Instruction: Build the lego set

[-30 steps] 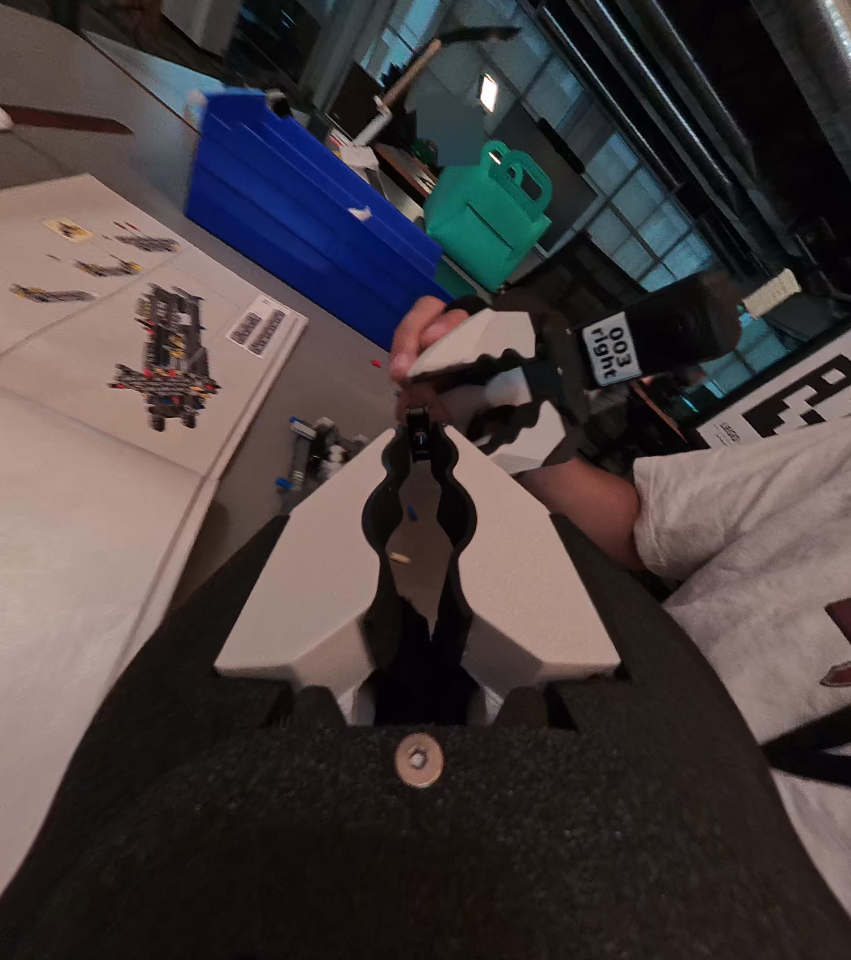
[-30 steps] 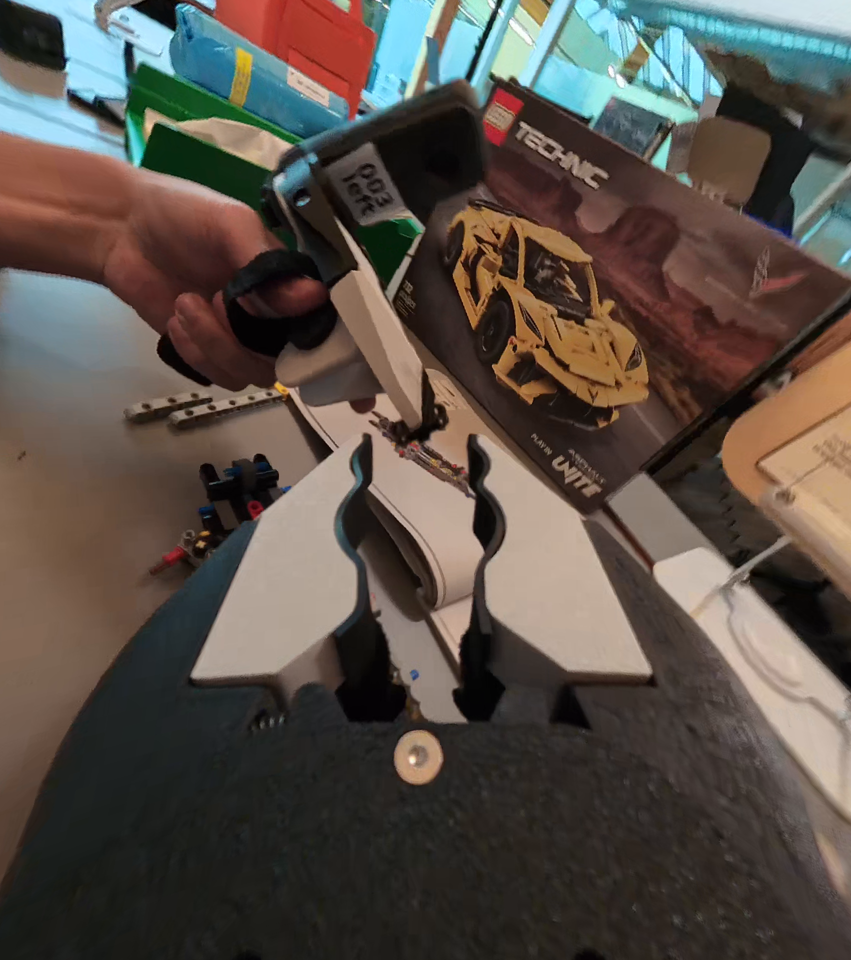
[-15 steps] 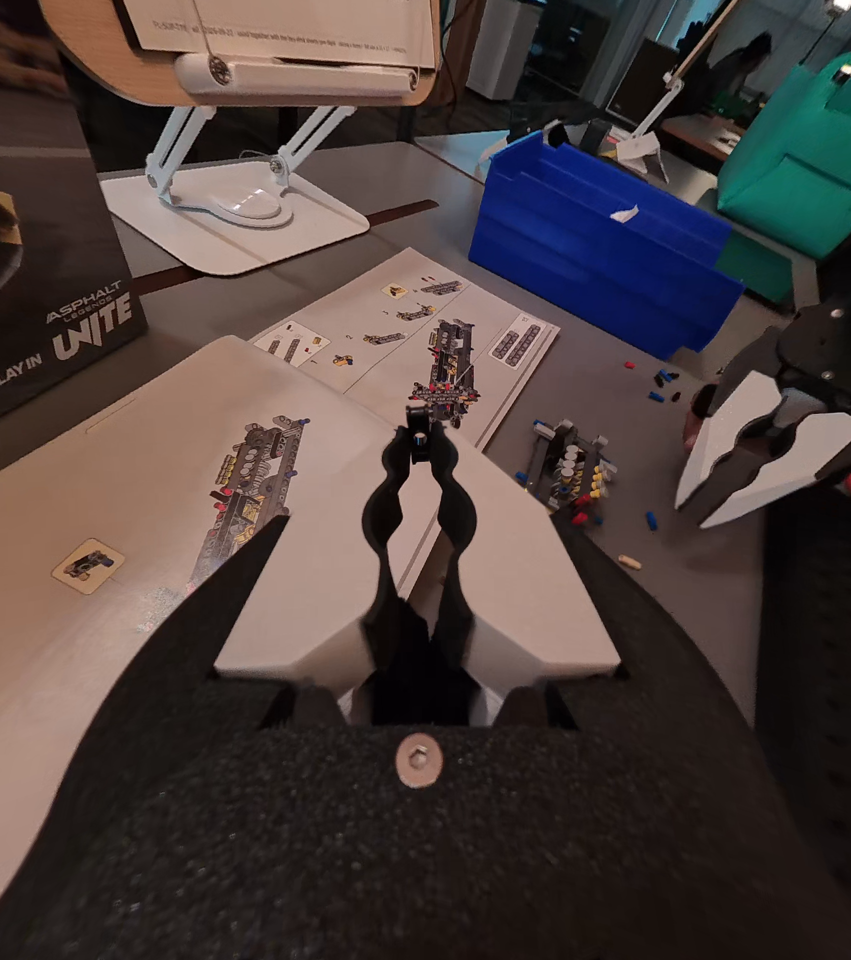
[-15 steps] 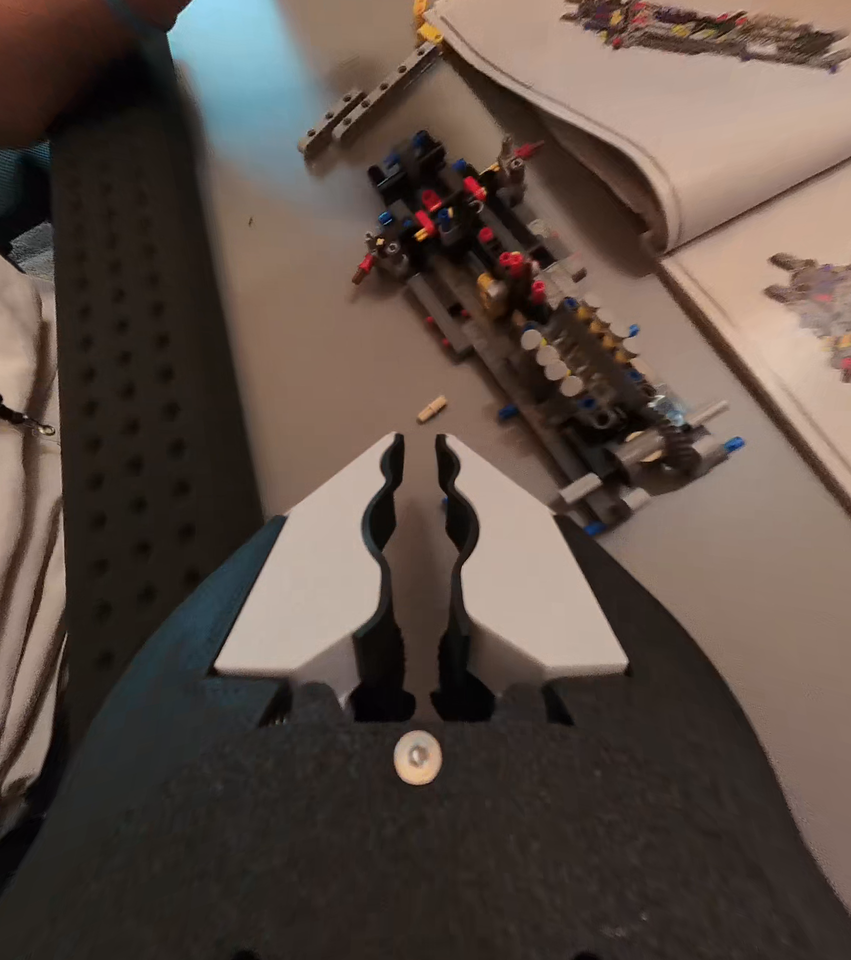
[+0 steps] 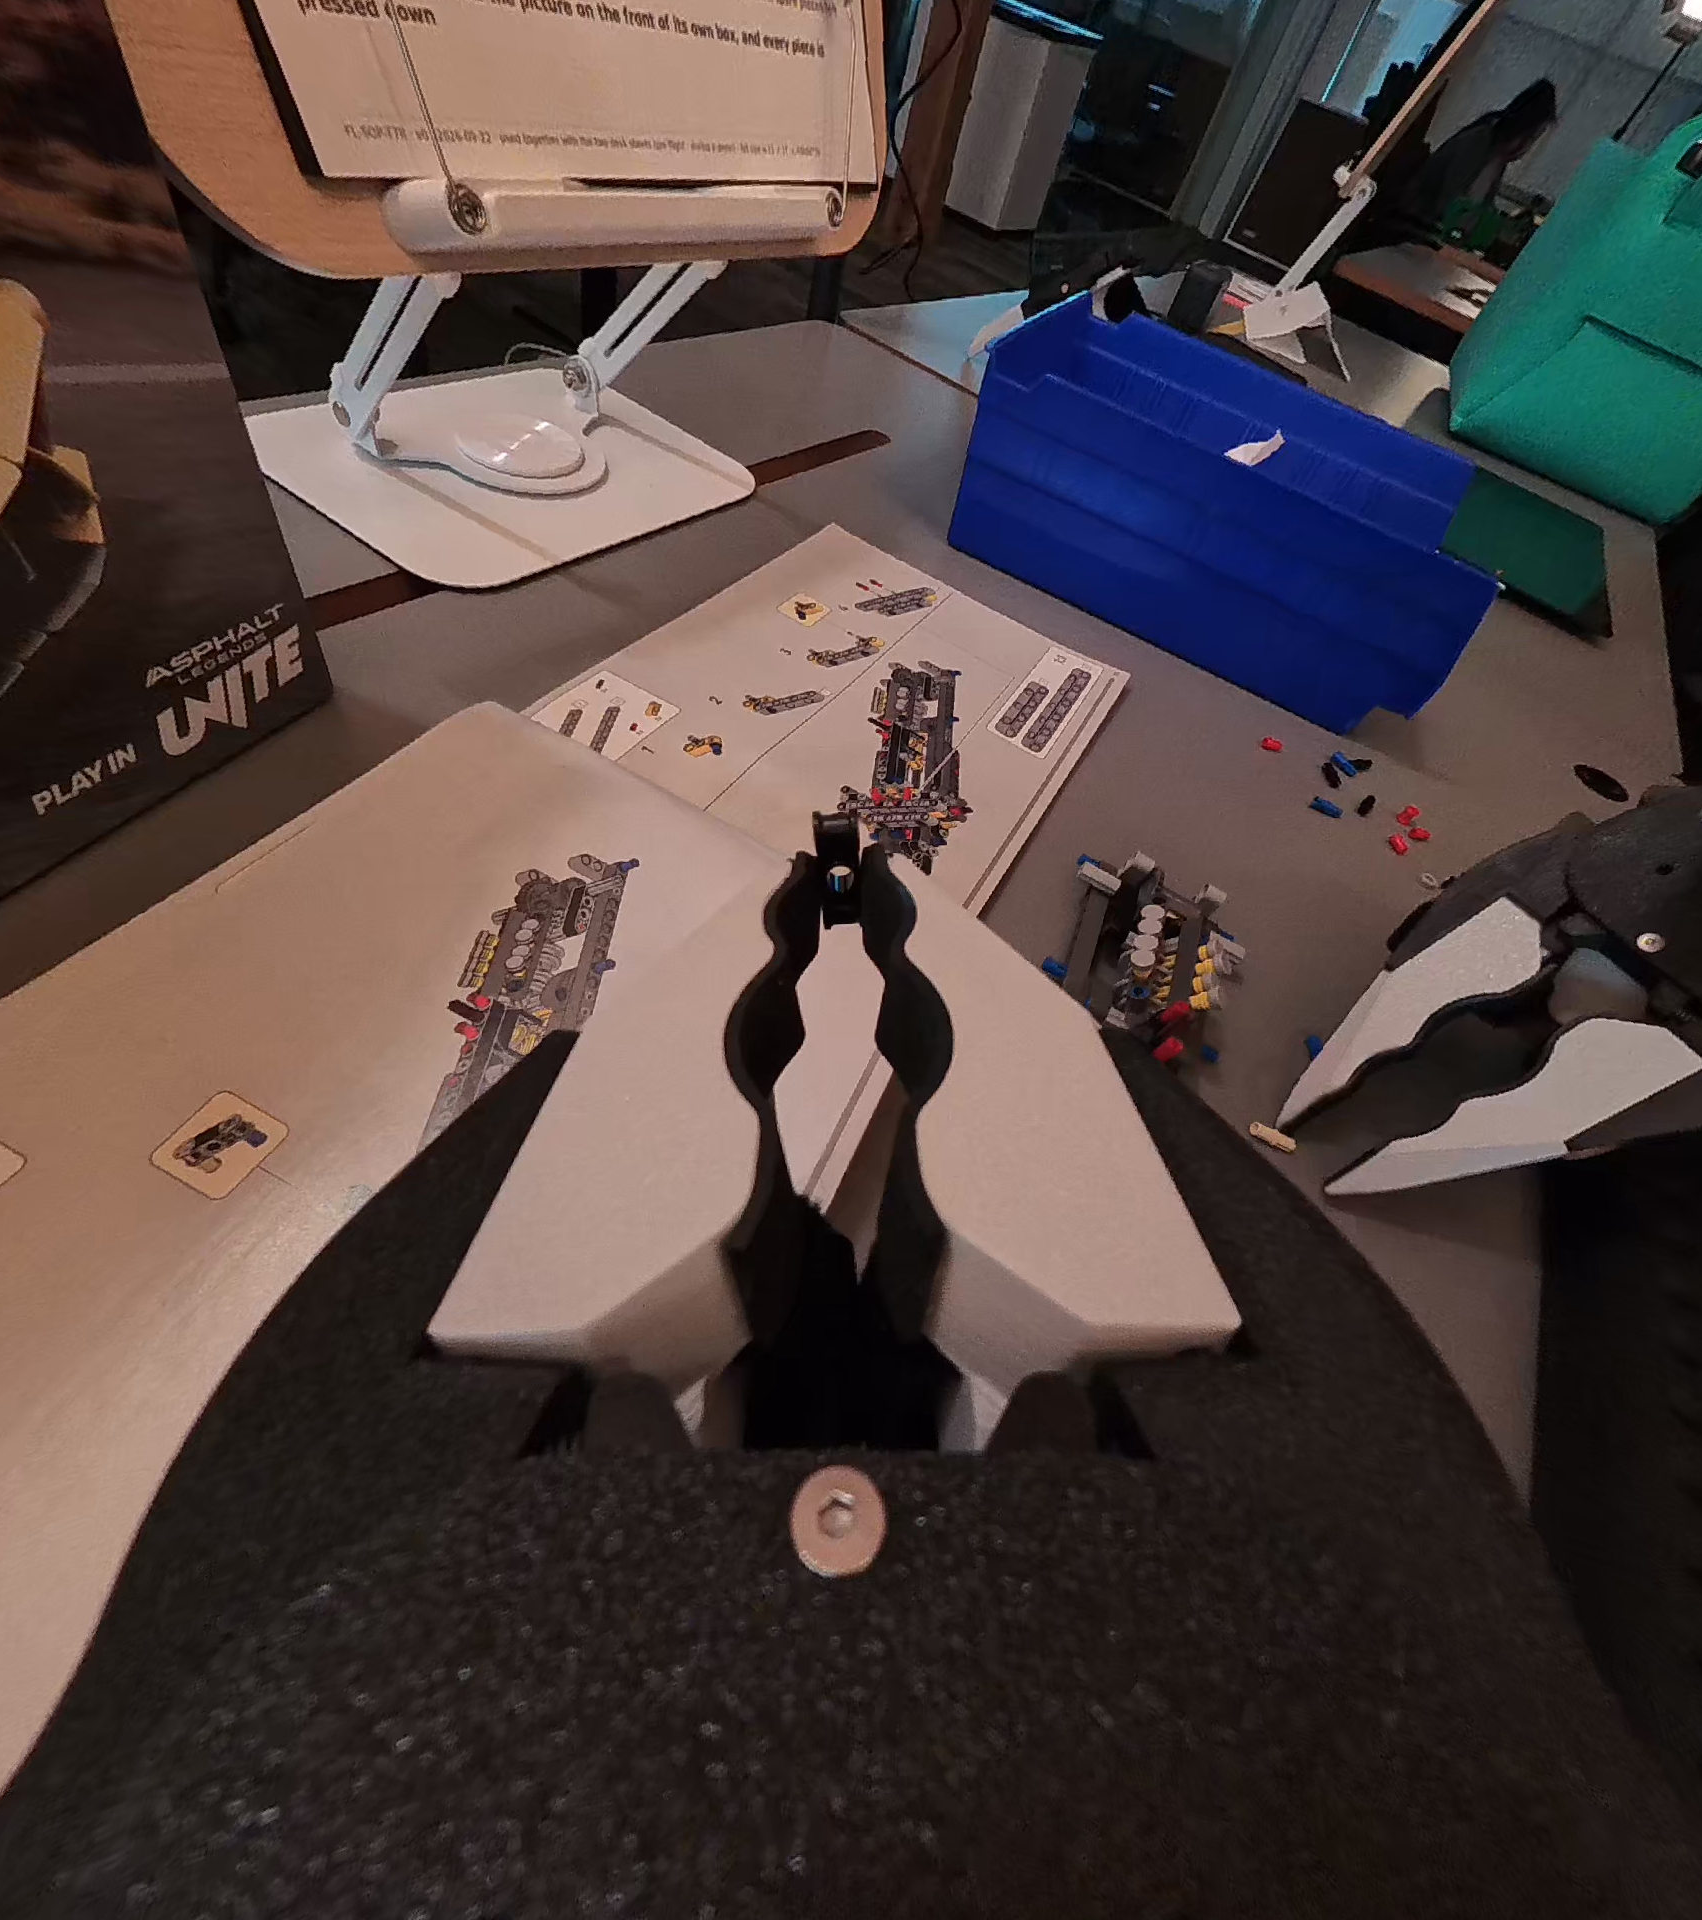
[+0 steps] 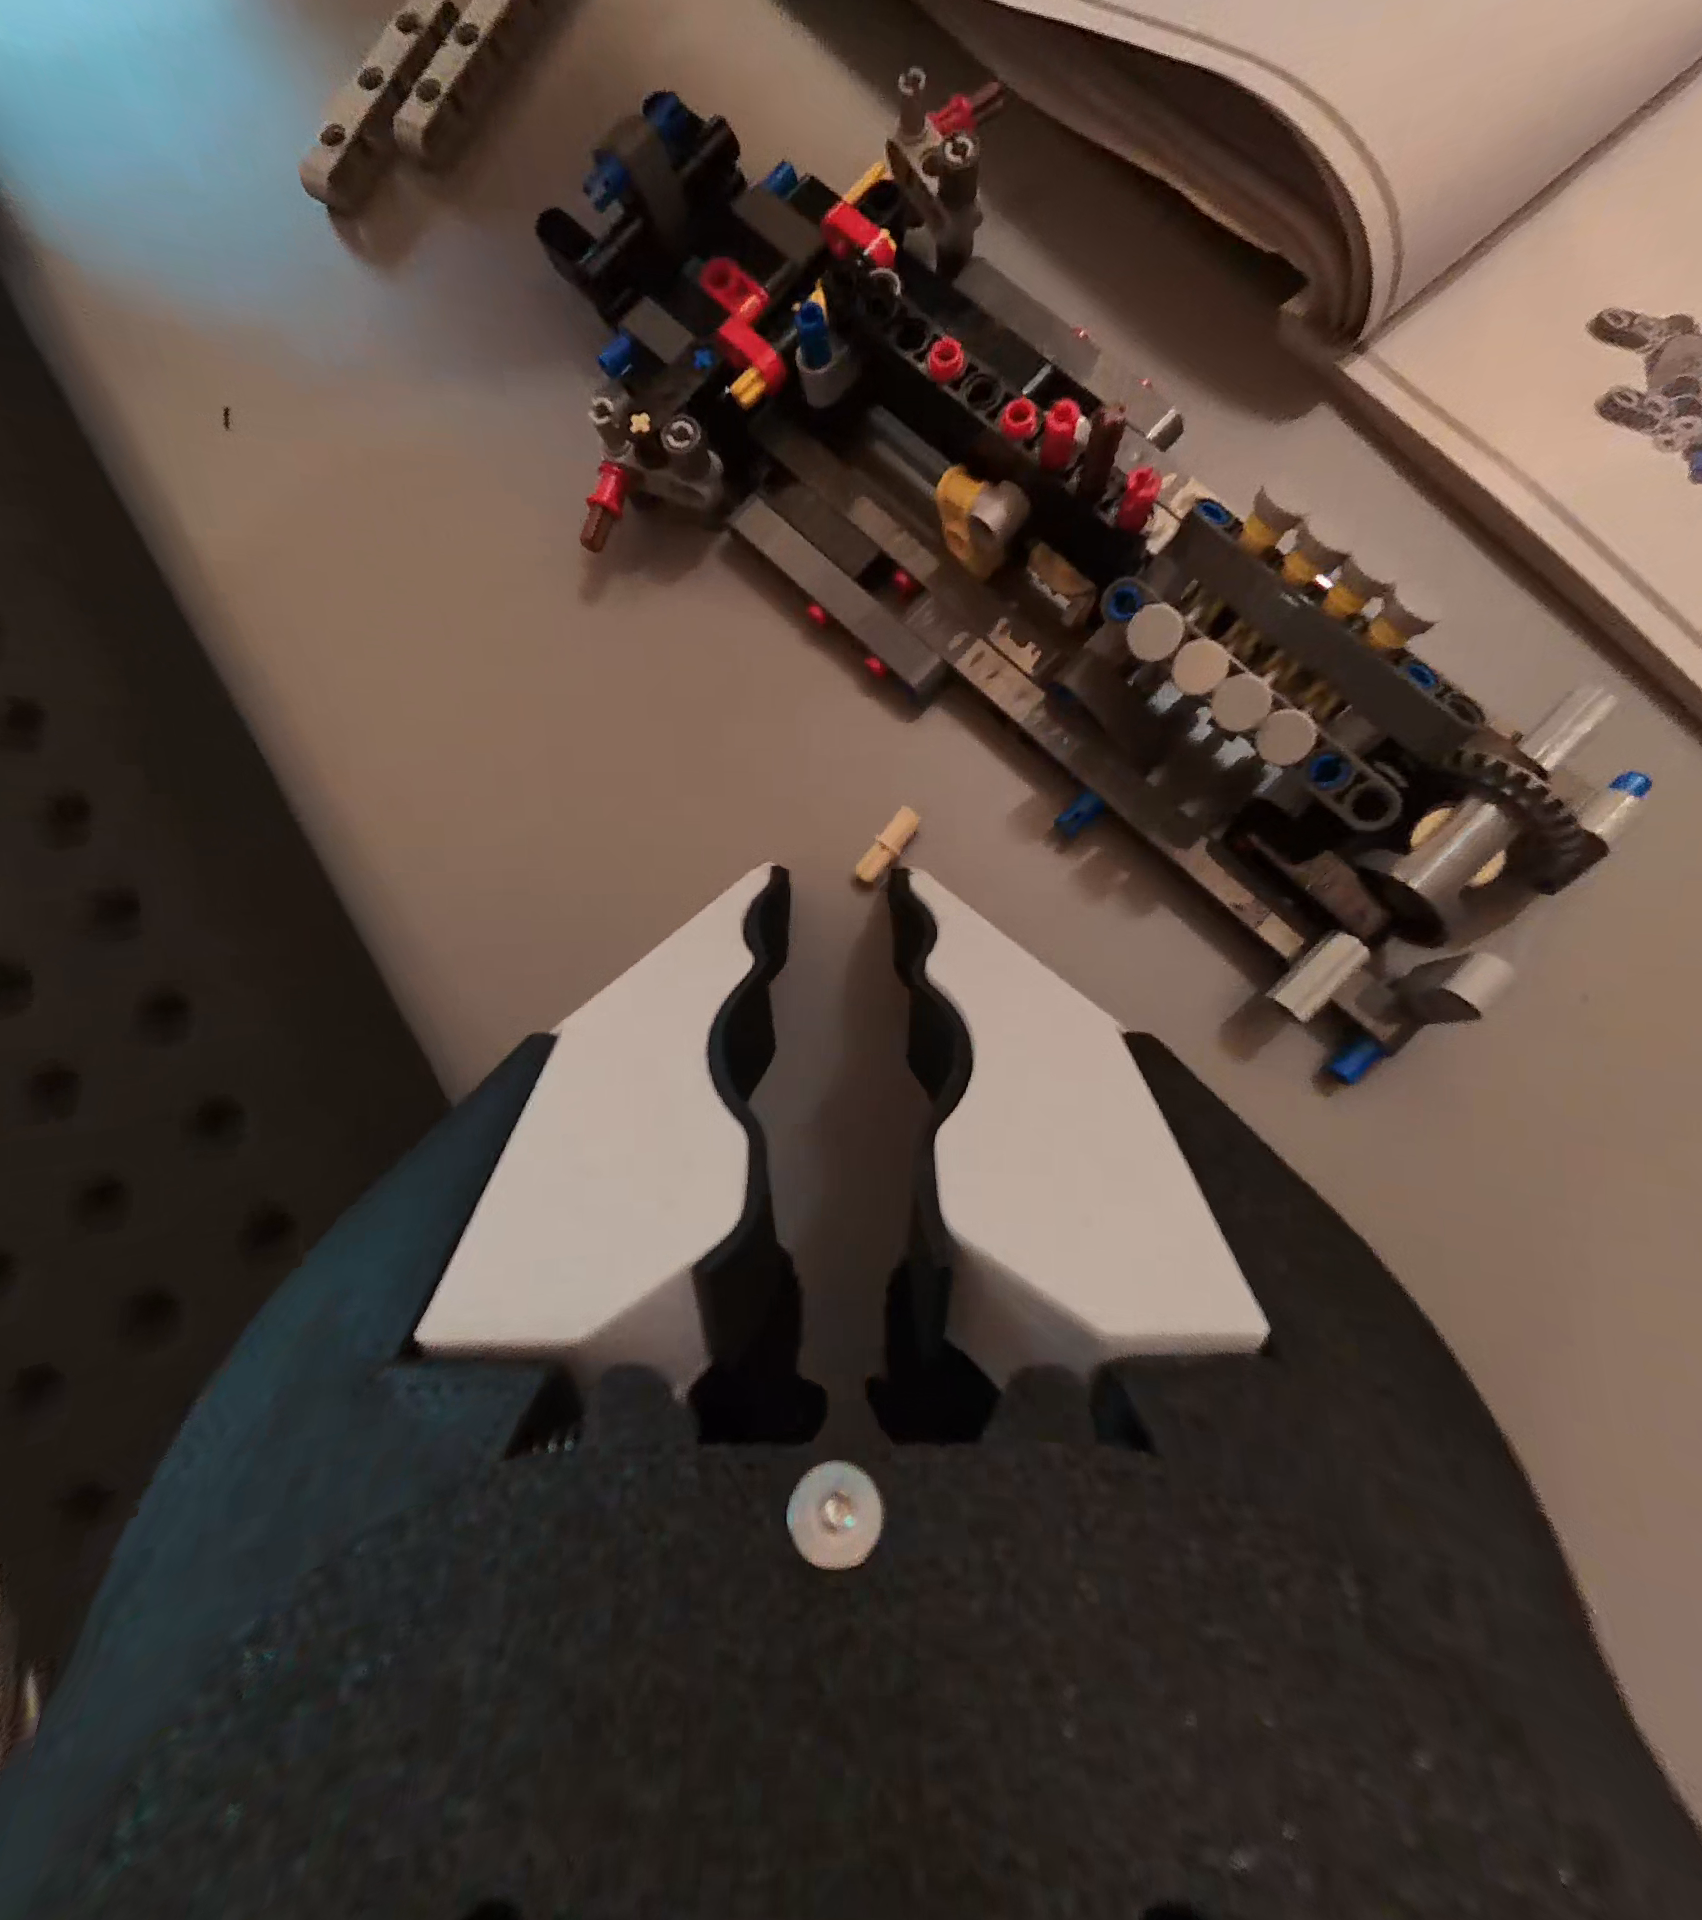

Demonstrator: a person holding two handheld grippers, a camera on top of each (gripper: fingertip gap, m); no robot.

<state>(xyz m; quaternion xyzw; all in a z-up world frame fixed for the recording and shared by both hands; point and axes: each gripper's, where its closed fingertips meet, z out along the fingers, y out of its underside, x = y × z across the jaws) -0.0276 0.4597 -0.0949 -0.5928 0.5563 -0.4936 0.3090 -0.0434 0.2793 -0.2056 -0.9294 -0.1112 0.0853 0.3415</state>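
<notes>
- Between the tips of the left gripper sits a small black lego connector with a blue spot in its hole; the fingers are clamped on it, and it is held up above the open instruction booklet.
- On the grey table, just right of the booklet's edge, lies the partly built lego chassis, a long dark frame studded with red, blue and yellow pins, with a row of pale round caps and a black gear at one end.
- Low over the table, the right gripper has its fingers slightly apart and empty, and a small tan pin lies just beyond its tips, close to the right one.
- Two grey beams lie side by side beyond the chassis' far end.
- Loose red, blue and black pins are scattered near a blue bin.
- Farther back stand the set's box and a white stand holding a sheet.
</notes>
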